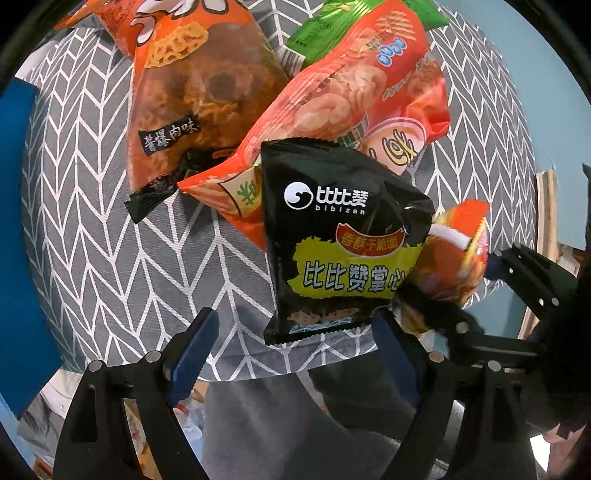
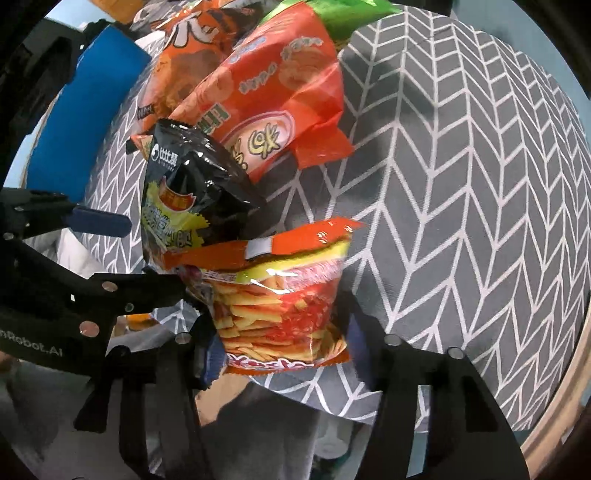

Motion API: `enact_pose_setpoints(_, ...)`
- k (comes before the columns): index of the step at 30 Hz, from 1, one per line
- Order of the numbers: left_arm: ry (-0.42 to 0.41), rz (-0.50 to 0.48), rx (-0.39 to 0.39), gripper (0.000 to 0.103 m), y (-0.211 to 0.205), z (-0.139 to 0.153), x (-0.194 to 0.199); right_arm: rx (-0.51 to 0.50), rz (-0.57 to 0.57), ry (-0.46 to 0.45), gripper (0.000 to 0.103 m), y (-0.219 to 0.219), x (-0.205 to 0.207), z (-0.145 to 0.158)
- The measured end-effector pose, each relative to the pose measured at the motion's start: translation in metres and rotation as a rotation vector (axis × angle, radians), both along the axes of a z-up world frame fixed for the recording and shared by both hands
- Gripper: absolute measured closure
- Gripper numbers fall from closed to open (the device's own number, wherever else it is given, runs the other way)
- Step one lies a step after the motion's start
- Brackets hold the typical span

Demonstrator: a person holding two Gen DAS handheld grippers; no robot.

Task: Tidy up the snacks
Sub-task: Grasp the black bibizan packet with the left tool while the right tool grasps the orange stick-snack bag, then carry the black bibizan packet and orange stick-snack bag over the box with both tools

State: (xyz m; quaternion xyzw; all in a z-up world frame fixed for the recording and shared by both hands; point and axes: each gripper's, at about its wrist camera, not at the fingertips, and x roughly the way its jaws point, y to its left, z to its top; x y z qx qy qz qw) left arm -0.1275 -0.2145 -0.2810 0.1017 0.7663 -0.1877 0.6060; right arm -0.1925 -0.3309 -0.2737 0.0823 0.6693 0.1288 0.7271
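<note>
A black noodle-snack bag (image 1: 332, 258) stands tilted near the table's front edge, between the blue pads of my left gripper (image 1: 295, 347). The jaws are wide apart, with a clear gap between the left pad and the bag, so this gripper is open. A red fries bag (image 2: 288, 306) stands just right of the black bag (image 2: 184, 199). My right gripper (image 2: 284, 347) is shut on the fries bag's lower sides. The left wrist view shows the right gripper (image 1: 461, 291) clamping that red bag (image 1: 458, 243). In the right wrist view, the left gripper (image 2: 155, 258) straddles the black bag.
An orange honeycomb-snack bag (image 1: 184, 92), an orange-red ring-snack bag (image 1: 351, 103) and a green bag (image 1: 325, 33) lie piled behind. The round table's grey herringbone cloth (image 2: 461, 184) is bare to the right. A blue object (image 1: 18, 221) sits at the left. A person's grey trousers (image 1: 277, 424) show below.
</note>
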Motion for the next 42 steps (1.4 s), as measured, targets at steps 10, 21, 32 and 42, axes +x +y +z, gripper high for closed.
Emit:
enact_pose_setpoints(10,0.0,0.061,-0.024,0.016,0.002,0.009,0.007,0.014,-0.148,0.006,0.06,-0.045,-0.017,0.009)
enact_pose_setpoints(21,-0.006,0.086,0.004,0.016,-0.019,-0.012,0.023,0.019,-0.193,0.011,0.06,-0.066,-0.014,0.014)
enact_pose_setpoints(32,-0.095,0.019,-0.003,0.038,-0.024,-0.01,0.021,0.008,-0.185,0.011,0.063,-0.037,-0.003,0.011)
enact_pose_setpoints(42,-0.138,0.016,-0.031,0.038,0.01,0.025,0.016,-0.001,-0.184,0.011,0.063,-0.018,0.004,0.021)
